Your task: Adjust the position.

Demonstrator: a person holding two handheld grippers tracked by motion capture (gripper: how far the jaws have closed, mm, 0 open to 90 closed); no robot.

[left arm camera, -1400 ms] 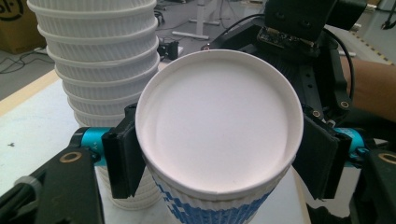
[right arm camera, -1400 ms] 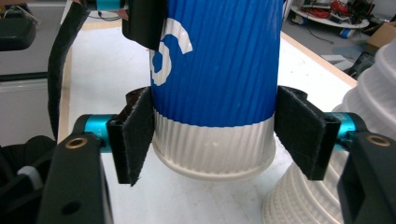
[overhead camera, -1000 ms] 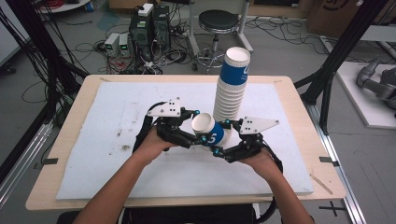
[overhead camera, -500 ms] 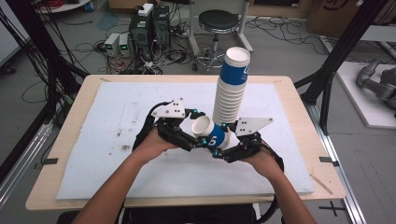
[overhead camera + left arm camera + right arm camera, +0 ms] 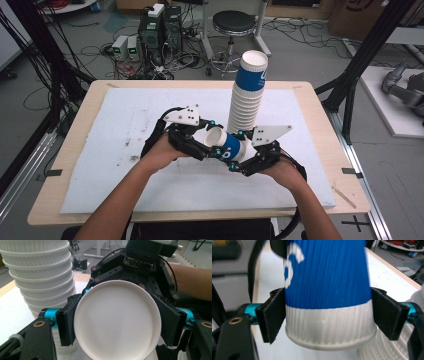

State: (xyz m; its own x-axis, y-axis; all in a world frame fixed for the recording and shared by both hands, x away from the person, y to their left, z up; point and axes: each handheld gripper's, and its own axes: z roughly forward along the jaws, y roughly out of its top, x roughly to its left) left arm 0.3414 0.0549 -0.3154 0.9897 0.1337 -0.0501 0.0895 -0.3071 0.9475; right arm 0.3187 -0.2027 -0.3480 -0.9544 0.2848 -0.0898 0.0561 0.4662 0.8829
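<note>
A paper cup [image 5: 230, 145] with a blue body and a white ribbed mouth band lies level in the air between both grippers. My left gripper [image 5: 210, 145] is shut on its base end. Its jaws have just been closing, and the pads [image 5: 66, 323] press both sides of the round white base [image 5: 117, 320]. My right gripper [image 5: 246, 156] faces it and holds the mouth end. Its jaws have just been opening slightly, but its pads [image 5: 272, 315] still touch the white band [image 5: 329, 322]. A tall upside-down stack of cups [image 5: 245, 107] stands just behind.
A white foam mat [image 5: 125, 130] covers the wooden table [image 5: 75, 150]. The stack of cups [image 5: 42, 285] rises close on the left in the left gripper view. Black frame posts [image 5: 55, 75] flank the table; a stool and electronics stand on the floor beyond.
</note>
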